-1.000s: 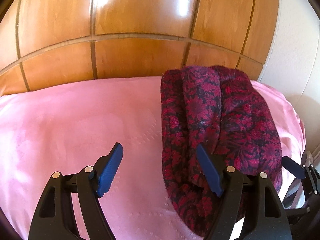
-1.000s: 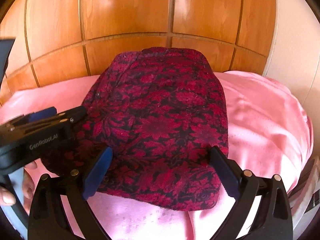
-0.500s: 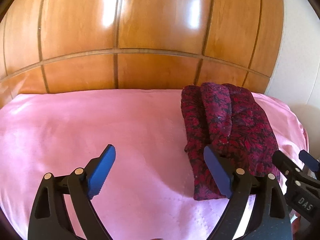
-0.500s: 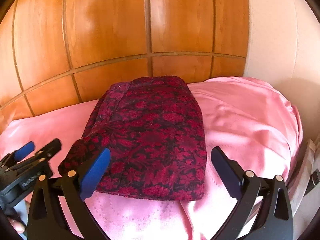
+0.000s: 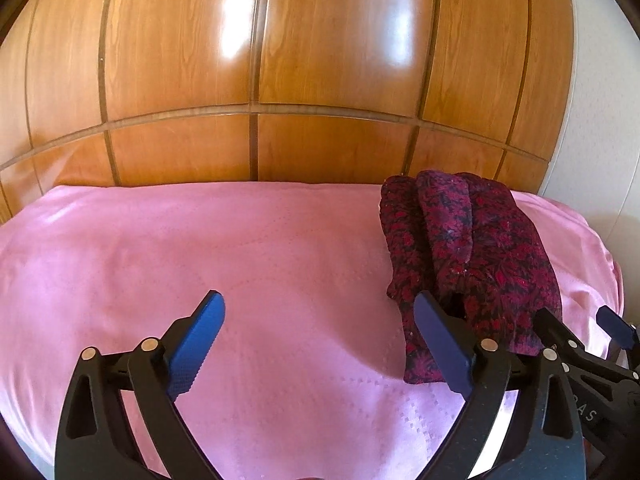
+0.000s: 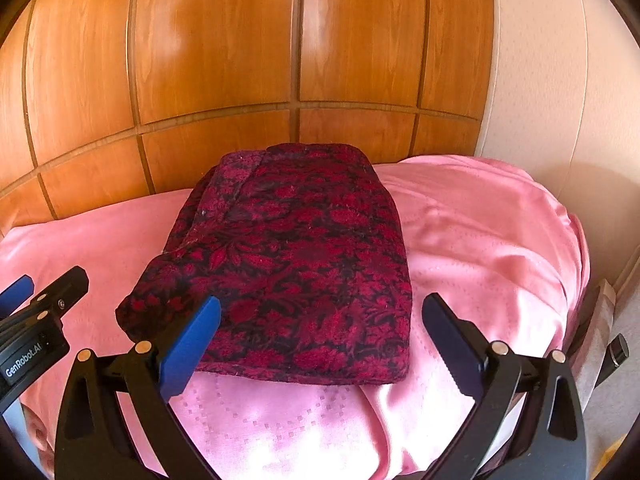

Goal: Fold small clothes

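Dark red flowered garment (image 6: 296,264), folded into a thick bundle, lies on the pink bedspread (image 5: 200,264) near the wooden panelling (image 5: 320,80), its long side running away from you. Your right gripper (image 6: 320,340) sits directly before its near edge, jaws wide and empty. Your left gripper (image 5: 316,344), jaws opening on nothing, has it off to the right.

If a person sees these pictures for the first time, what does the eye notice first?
First, the dark red flowered garment, folded into a neat stack on the pink bedcover, toward its right side. Behind the bed stands a glossy wooden panelled wall. In front, the right gripper hangs open near the garment's front edge, holding nothing.
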